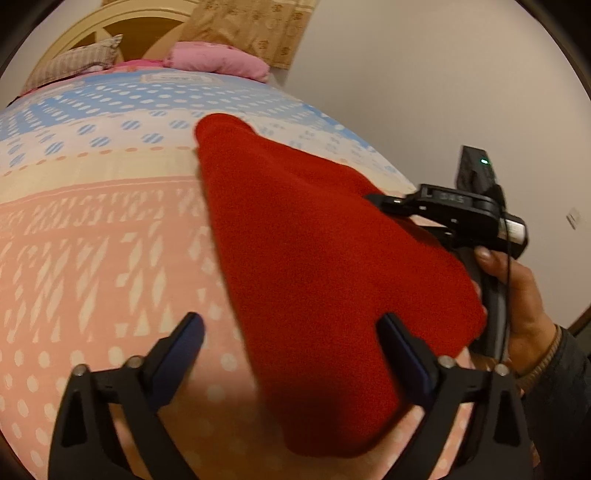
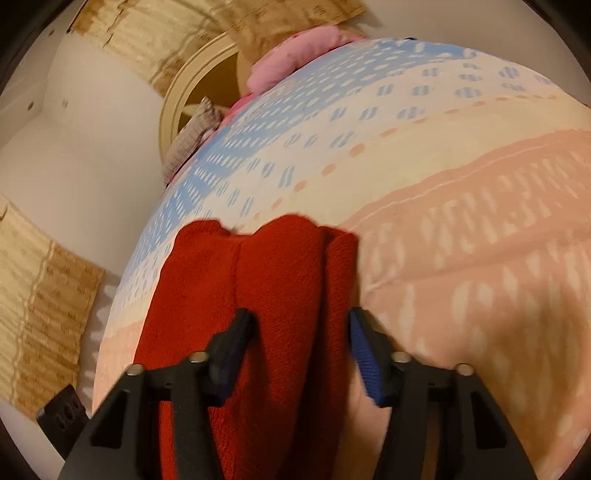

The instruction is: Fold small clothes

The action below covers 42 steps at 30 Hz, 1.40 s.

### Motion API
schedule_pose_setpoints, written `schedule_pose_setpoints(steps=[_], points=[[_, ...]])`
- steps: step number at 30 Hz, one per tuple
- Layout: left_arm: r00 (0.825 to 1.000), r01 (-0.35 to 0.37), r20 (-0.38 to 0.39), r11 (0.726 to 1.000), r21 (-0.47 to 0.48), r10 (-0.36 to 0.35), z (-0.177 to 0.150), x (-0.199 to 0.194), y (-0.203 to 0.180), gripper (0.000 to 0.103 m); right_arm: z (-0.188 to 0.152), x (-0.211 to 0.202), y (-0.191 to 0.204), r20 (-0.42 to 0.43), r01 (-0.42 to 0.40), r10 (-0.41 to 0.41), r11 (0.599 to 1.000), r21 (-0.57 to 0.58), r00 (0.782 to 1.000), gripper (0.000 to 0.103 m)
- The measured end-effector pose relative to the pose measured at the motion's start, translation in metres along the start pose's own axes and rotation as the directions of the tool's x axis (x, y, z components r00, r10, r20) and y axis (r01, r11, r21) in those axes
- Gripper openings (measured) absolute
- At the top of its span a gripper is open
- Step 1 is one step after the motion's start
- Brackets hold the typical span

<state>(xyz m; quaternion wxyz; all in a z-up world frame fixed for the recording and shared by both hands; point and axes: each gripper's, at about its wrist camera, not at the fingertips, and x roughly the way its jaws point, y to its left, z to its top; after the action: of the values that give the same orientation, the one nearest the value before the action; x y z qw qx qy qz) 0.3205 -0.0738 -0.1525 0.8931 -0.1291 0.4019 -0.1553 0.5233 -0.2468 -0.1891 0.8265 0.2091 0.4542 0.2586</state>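
a red fleece garment [image 1: 332, 240] lies in a long, partly folded strip on a bed [image 1: 92, 240] covered in a sheet banded in peach, cream and blue. seen from the left wrist, the left gripper [image 1: 291, 334] hovers over the near end of the cloth with its jaws spread wide, the right-hand finger [image 1: 402, 354] against the fabric's edge and nothing pinched between them. at the garment's right side a person's hand [image 1: 517, 295] holds the right gripper [image 2: 301, 332]; from its own camera the jaws straddle a raised fold of the red cloth, half spread, and whether the pads press it cannot be told. a pink pillow [image 1: 218, 61] and a checked pillow [image 1: 74, 62] sit at the headboard [image 1: 122, 22].
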Motion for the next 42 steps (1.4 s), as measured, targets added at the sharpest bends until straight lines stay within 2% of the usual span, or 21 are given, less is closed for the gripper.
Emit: schedule_pose_setpoints(steps=[2,4,14,20,31,42], points=[[1.0,0.026,-0.008,1.0,0.009,-0.026,0.0,0.0,-0.003,0.083,-0.001,0.001,-0.001,-0.002,-0.017,0.017,1.0,0.001,1.0,0.041],[0.998,0.055,-0.015,0.998,0.001,-0.055,0.0,0.0,-0.003,0.076,-0.003,0.002,-0.005,-0.009,-0.06,0.06,0.998,0.019,0.998,0.03],[0.999,0.045,0.006,0.999,-0.012,-0.045,-0.003,-0.013,-0.009,0.05,-0.014,-0.01,0.0,0.043,-0.076,0.076,0.997,-0.002,0.996,0.022],[0.999,0.037,0.012,0.999,-0.022,-0.037,-0.003,-0.022,-0.009,0.045,-0.019,-0.021,0.01,0.067,-0.101,0.101,0.995,-0.011,0.993,0.02],[0.999,0.04,0.036,0.999,-0.021,-0.039,-0.006,-0.053,-0.007,0.043,-0.036,-0.036,0.036,0.078,-0.166,0.17,0.985,-0.047,0.982,0.018],[0.996,0.033,0.08,0.999,-0.027,-0.031,-0.013,-0.087,-0.001,0.041,-0.055,-0.04,0.084,0.043,-0.233,0.24,0.964,-0.128,0.97,0.018]])
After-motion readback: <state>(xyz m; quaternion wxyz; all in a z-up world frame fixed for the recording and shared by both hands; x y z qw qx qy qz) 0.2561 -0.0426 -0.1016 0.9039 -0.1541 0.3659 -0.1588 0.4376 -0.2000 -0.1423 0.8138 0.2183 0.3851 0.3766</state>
